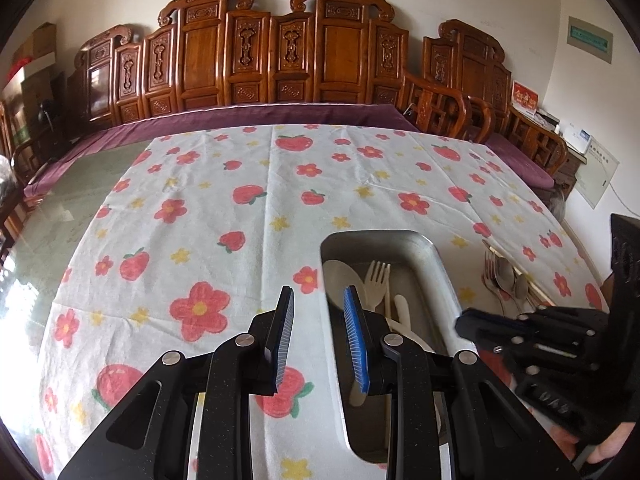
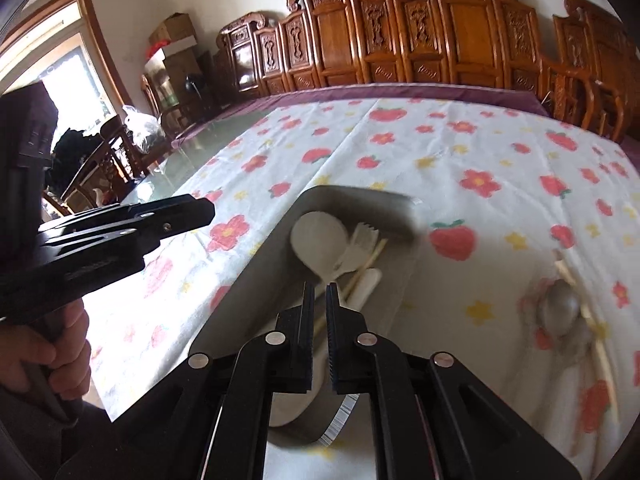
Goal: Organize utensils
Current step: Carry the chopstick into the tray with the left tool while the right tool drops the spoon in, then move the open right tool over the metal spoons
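A metal tray (image 1: 436, 256) sits on the flowered tablecloth and holds a cream spoon (image 1: 340, 276), a cream fork (image 1: 376, 276) and a chopstick (image 1: 387, 296). The tray also shows in the right wrist view (image 2: 248, 280), with the spoon (image 2: 320, 236) and fork (image 2: 360, 244). My left gripper (image 1: 318, 300) is open and empty over the tray's left rim. My right gripper (image 2: 319, 296) hovers over the tray's near end, jaws nearly closed with a narrow empty gap. Metal spoons and forks (image 1: 506, 280) with chopsticks lie on the cloth right of the tray (image 2: 560, 312).
The tablecloth (image 1: 192, 216) covers a glass-topped table (image 1: 80, 184). Carved wooden benches with purple cushions (image 1: 280, 112) stand behind it. The right gripper's body (image 1: 560, 336) shows at the left wrist view's right edge.
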The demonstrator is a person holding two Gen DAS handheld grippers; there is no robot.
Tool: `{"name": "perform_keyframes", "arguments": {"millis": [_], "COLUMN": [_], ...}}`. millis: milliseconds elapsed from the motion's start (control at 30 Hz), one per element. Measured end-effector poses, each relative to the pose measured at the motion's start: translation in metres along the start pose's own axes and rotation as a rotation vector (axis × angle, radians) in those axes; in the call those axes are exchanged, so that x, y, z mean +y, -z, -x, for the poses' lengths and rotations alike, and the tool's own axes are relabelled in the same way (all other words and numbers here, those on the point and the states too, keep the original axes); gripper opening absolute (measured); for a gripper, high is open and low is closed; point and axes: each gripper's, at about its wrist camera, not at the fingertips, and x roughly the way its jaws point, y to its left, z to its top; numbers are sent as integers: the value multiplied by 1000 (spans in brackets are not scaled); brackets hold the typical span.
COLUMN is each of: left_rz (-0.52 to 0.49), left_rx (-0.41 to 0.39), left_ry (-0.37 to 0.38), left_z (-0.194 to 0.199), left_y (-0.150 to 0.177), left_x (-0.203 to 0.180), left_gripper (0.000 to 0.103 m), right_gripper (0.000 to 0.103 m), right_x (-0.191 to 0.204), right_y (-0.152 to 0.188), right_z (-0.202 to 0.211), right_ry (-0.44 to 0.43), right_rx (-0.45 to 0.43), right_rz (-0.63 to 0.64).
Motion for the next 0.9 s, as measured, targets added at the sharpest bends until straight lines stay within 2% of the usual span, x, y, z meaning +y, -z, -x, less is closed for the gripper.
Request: {"name": "perform_keyframes", "arguments": {"millis": [167,400,500,667,900], "left_rz": [-22,-64,-93,-116,-143], "left_rx": [-3,-7,-6,-5,-3], "left_ry": [32,88,107,137,155], "left_z": [-1,-2,-3,-5,-7], "left_y": [0,4,8,14,21], "left_x": [-23,-63,-82,-103,-124], "left_gripper": [24,24,24,24,24], "right_gripper": [8,8,14,14,15], "right_x": [-26,-83,-112,-145,-145], "right_y": [12,39,51,63,69], "right_z": [42,91,102,105,76], "right_ry": [64,209,271,320,281], "right_rx": [-26,-38,-30,-17,23], "right_rz": [19,1,-21,-63,-68]}}
